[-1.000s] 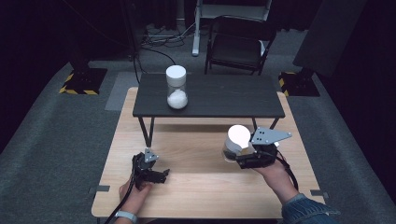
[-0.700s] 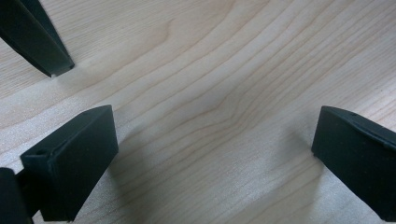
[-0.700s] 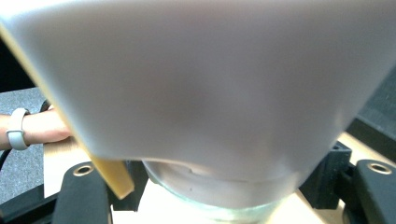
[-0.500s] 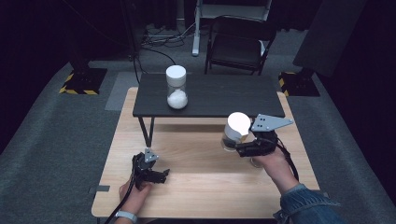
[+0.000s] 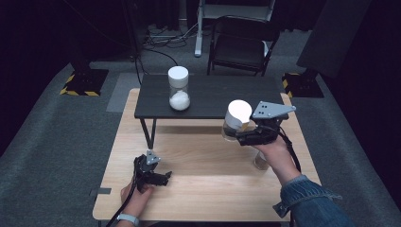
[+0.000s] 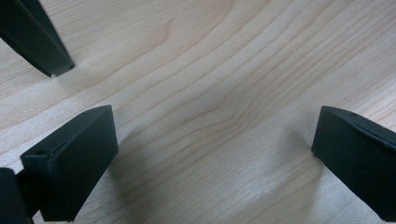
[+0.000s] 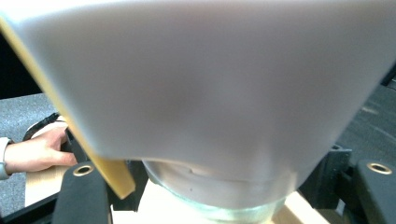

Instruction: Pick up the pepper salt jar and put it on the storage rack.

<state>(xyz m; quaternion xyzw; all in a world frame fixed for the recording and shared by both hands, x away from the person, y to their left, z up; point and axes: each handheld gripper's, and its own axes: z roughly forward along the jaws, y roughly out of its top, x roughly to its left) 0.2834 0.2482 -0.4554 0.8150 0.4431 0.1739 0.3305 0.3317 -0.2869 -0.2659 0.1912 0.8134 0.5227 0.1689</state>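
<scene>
White lid blur swamps the right gripper view, hiding most of the jar (image 5: 235, 120) (contents unreadable). Right gripper (image 5: 246, 136) clamps that jar, held off the wooden table (image 5: 208, 189), forearm angled inward. Left gripper (image 5: 158, 177) rests low, jaws wide apart, nothing between.

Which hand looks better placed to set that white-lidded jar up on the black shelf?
The right. The right gripper is shut on the jar, lifted beside the black shelf. The left gripper rests open and empty on the table.
</scene>
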